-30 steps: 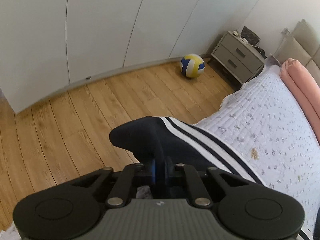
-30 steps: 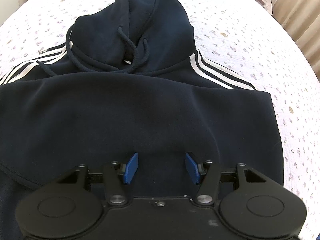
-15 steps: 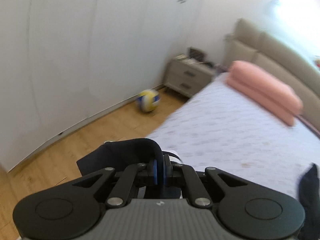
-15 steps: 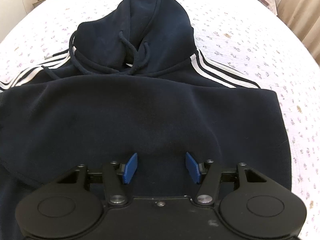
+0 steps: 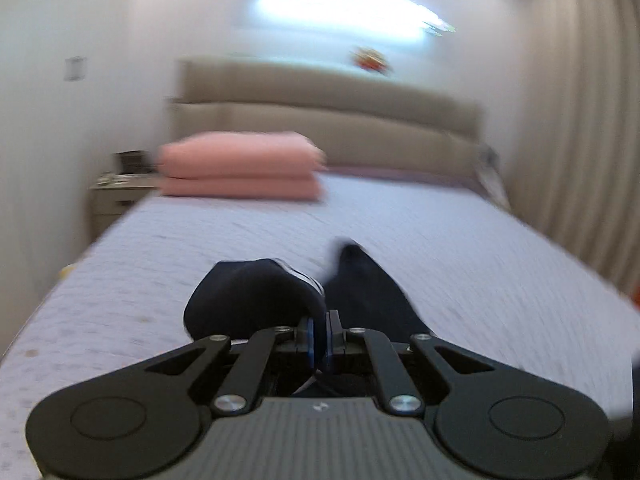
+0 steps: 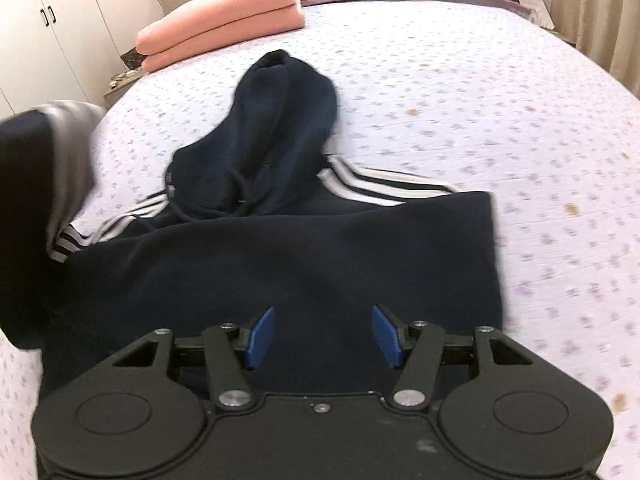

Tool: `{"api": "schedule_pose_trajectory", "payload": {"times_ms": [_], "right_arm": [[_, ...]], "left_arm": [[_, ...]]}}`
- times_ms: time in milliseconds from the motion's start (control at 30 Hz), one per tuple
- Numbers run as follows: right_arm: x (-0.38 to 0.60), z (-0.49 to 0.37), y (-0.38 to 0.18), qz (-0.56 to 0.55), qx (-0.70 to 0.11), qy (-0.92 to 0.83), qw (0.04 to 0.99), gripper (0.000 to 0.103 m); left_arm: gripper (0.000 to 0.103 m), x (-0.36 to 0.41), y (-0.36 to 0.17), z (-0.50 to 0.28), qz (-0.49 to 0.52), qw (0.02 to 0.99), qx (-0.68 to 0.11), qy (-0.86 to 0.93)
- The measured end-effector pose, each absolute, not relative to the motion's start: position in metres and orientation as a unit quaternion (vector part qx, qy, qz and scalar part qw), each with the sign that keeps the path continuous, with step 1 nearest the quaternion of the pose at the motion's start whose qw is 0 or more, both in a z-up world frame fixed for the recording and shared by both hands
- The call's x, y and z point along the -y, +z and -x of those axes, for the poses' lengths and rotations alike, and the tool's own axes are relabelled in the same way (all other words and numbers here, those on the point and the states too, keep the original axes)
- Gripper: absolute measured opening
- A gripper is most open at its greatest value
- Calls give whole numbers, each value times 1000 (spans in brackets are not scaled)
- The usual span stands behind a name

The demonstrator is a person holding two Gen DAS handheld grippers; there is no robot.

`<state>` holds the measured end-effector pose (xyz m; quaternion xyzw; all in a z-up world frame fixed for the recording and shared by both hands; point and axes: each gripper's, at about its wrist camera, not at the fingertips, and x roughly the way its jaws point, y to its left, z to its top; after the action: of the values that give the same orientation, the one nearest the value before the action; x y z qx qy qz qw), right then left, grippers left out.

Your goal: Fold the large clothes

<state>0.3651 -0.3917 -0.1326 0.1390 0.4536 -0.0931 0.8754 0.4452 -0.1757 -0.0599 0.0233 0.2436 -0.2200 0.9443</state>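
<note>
**Left gripper pinches the sleeve, right gripper hangs wide above the hoodie**

The left gripper [image 5: 319, 342] has its blue pads pressed together on a bunched dark sleeve [image 5: 256, 300] with white stripes. The right gripper [image 6: 323, 336] has its fingers spread apart with nothing between them, above the navy hoodie [image 6: 304, 264], which lies flat on the patterned bedspread [image 6: 480, 100], hood pointing toward the folded pink blanket [image 6: 224, 20] beside the beige headboard [image 5: 320, 120].

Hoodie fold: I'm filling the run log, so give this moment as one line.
left gripper: shut on sleeve | right gripper: open over hoodie | bed
</note>
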Motion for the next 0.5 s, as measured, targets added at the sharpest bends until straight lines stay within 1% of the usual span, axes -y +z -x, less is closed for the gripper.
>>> {"api": "schedule_pose_trajectory", "payload": {"times_ms": [33, 67, 100, 133, 233, 333, 400, 467, 500], "right_arm": [[400, -362, -135, -138, -457, -99, 873, 68], [407, -360, -138, -140, -462, -102, 870, 68], [414, -358, -142, -145, -468, -105, 865, 68], [421, -356, -145, -151, -473, -107, 862, 68], [434, -350, -148, -163, -476, -98, 859, 68], [432, -358, -141, -182, -467, -70, 863, 68], [426, -367, -136, -193, -455, -50, 868, 71], [421, -379, -136, -211, -444, -31, 870, 79], [420, -386, -139, -218, -443, -26, 869, 80]], "left_arm": [[14, 196, -74, -440, -40, 935, -254, -243], [30, 219, -93, -435, -61, 918, -280, -274], [49, 238, -112, -430, -86, 899, -312, -295], [55, 253, -129, -422, -109, 886, -335, -303], [54, 262, -163, -404, -131, 869, -382, -287], [54, 239, -168, -392, -88, 868, -412, -262], [54, 225, -169, -394, -70, 873, -421, -235], [54, 215, -168, -401, -67, 877, -429, -206], [54, 210, -169, -403, -68, 880, -431, -191]]}}
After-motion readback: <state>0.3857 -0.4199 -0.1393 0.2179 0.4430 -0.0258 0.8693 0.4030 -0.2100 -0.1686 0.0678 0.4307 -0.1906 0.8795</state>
